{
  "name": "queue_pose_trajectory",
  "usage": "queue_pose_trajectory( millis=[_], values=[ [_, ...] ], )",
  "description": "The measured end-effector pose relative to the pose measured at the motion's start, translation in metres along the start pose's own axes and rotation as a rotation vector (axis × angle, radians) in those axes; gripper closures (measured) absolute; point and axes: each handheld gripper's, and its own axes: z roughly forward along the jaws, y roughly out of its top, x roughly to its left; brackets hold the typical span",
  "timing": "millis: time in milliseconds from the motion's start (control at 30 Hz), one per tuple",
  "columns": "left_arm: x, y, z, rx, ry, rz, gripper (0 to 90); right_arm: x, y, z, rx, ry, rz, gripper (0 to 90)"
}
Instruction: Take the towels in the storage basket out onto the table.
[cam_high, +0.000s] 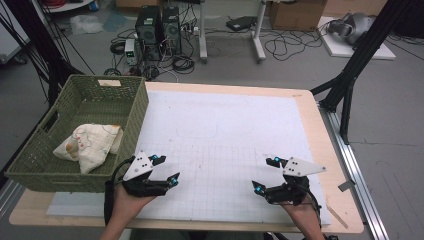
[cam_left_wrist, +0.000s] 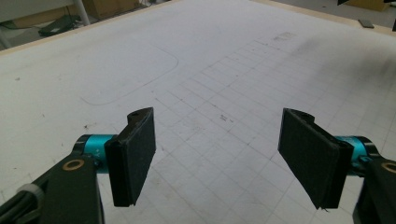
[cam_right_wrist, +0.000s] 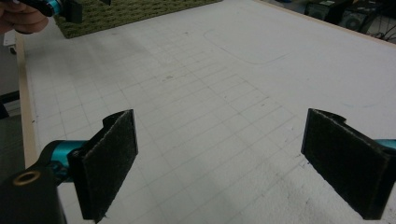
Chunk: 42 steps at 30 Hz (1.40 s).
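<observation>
A: What sits at the far left?
B: A green woven plastic basket (cam_high: 35, 165) on the desk (cam_high: 310, 107), holding a crumpled cream patterned cloth (cam_high: 90, 142).
A: And my tongs?
B: Your left tongs (cam_high: 166, 169) hover near the basket, jaws wide, gripping nothing. Your right tongs (cam_high: 266, 174) hover over the white gridded mat (cam_high: 225, 130), equally wide.

Cloth (cam_high: 90, 141) in basket (cam_high: 30, 170): lower edge hidden behind near wall, print too small to read. Left hand (cam_high: 122, 202) and right hand (cam_high: 306, 216): forearms cut by bottom edge. Right gripper view: left gripper (cam_right_wrist: 60, 7) cut by top edge, basket mostly cropped.
</observation>
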Motion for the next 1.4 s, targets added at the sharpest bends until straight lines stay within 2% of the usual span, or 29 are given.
queue_pose_trajectory(
  millis=[300,833,1400],
  values=[
    [-0.002,0.003,-0.002,-0.001,-0.005,0.002,28.1,0.0,0.0,0.0,-0.003,-0.001,0.003,10.0],
    [-0.001,0.023,-0.011,-0.013,-0.061,0.004,28.4,0.001,0.0,-0.003,-0.009,-0.009,0.006,10.0],
    [0.004,0.032,-0.016,-0.008,-0.064,0.007,28.1,0.001,0.001,-0.003,-0.013,-0.007,0.006,10.0]
  ],
)
